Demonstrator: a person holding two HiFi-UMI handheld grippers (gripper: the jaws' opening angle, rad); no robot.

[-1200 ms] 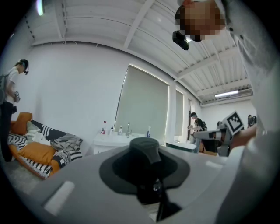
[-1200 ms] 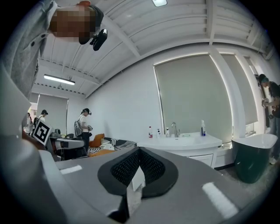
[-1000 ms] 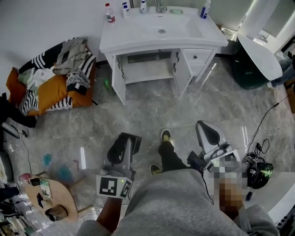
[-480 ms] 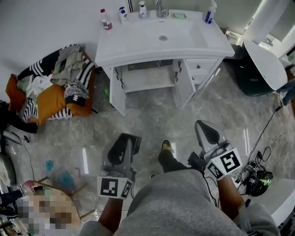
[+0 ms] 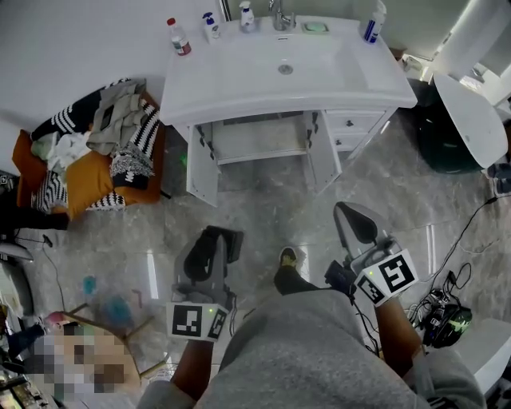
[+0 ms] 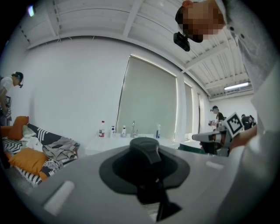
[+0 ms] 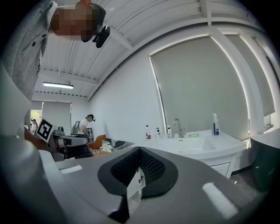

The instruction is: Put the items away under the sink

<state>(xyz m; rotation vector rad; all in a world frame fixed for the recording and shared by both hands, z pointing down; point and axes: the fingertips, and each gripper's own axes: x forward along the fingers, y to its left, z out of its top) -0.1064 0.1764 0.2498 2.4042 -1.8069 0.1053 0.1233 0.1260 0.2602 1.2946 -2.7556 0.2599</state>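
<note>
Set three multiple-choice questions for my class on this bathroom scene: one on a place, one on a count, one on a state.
1. Where does the red-capped bottle stand?
A. on the floor
B. on the sink counter
C. on the orange cushion

2. How many bottles stand on the counter?
A. one
B. seven
C. four

3. How are the cupboard doors under the sink?
A. both open
B. both shut
C. taken off

Answers:
1 B, as it stands at the counter's back corner, on the head view's left.
2 C, counting the red-capped bottle, two small pump bottles near the tap and a blue-and-white bottle.
3 A, since both doors swing outward and show the shelf.
</note>
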